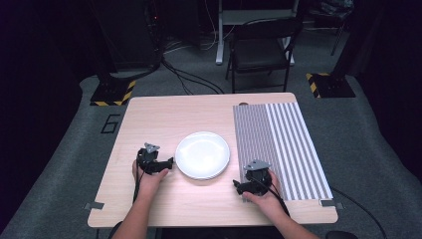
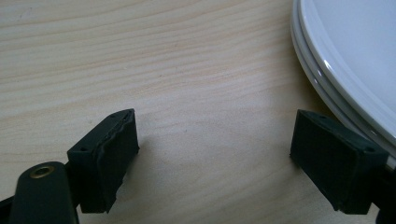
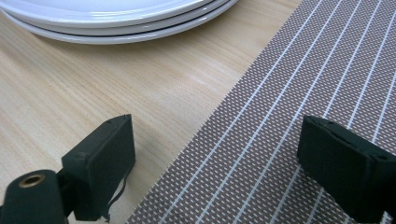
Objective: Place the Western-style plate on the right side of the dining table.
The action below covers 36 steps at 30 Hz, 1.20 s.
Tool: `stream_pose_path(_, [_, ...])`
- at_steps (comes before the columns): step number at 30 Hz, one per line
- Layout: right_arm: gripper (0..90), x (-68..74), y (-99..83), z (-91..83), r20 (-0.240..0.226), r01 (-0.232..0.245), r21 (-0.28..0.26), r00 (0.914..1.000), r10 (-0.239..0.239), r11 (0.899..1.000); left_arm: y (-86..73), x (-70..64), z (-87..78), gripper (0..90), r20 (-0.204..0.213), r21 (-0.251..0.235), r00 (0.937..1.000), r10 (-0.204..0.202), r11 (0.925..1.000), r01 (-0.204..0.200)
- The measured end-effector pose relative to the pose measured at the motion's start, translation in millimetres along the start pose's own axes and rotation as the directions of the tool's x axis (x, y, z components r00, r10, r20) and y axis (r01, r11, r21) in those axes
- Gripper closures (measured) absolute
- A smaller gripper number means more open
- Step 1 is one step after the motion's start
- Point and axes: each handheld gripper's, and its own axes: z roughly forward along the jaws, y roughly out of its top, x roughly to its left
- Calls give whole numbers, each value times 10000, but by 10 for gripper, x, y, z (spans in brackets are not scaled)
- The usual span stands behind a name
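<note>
A stack of white plates (image 1: 202,155) sits in the middle of the wooden table (image 1: 149,119). My left gripper (image 1: 171,163) rests just left of the stack, open, with bare wood between its jaws; the plates' rim (image 2: 336,70) runs along the right jaw. My right gripper (image 1: 235,185) lies at the near left edge of a striped grey placemat (image 1: 281,144), open and holding nothing. In the right gripper view my right gripper (image 3: 215,163) straddles the edge of the placemat (image 3: 289,107), with the plates (image 3: 116,18) farther off.
A black folding chair (image 1: 261,47) stands beyond the table's far edge. Two stand bases with yellow-black tape (image 1: 112,93) (image 1: 328,84) sit on the grey carpet at either far corner. Cables run across the floor.
</note>
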Motion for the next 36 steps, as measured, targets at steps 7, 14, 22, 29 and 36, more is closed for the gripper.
stream_pose_path(7, [153,-13,-7,-14,130,-36,-86,9999,37,10000,-4,4,-10,159,-51,36,10000,38,10000,-37])
stream_pose_path(14, [236,-28,-15,-27,330,-129,-245,9994,137,9996,-6,8,-16,185,-162,-46,9998,-91,9999,90])
stream_pose_path(22, [421,-73,-51,-77,531,-503,-612,9972,535,9969,2,40,-20,361,-240,-372,9981,-575,9977,566])
stream_pose_path(29, [491,-125,-51,-132,447,-1190,-717,9915,1224,9903,-12,64,-51,438,-153,-444,9960,-875,9952,868])
stream_pose_path(36, [513,-163,-38,-162,246,-1306,-699,9909,1326,9890,5,90,-130,482,459,-457,9888,-1422,9885,1443])
